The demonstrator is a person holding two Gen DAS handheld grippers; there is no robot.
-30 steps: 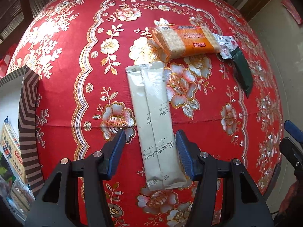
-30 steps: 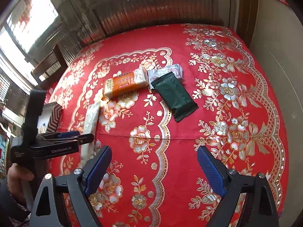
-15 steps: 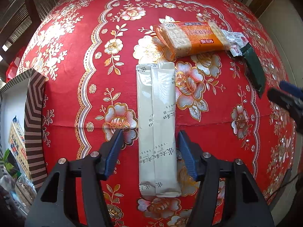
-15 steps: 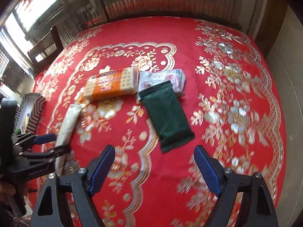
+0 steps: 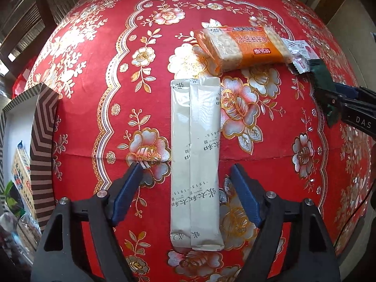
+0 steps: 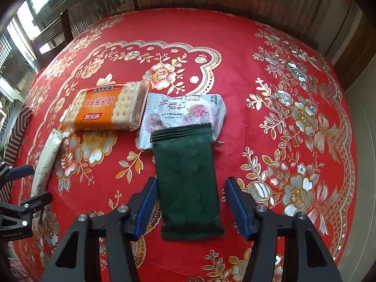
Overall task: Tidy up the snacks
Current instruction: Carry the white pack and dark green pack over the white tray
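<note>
Pointing away lengthwise, seemingly: green packet [image 6: 189, 183]

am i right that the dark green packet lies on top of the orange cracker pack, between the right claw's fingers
Not quite. In the right wrist view the dark green packet overlaps the white and pink packet, not the orange cracker pack beside it. It does lie between the right claw's closing fingers.

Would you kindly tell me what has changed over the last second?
The right gripper came down over the dark green packet, its jaws closing around it. The left gripper jaws are opening beside the beige packet. No snack has moved.
</note>
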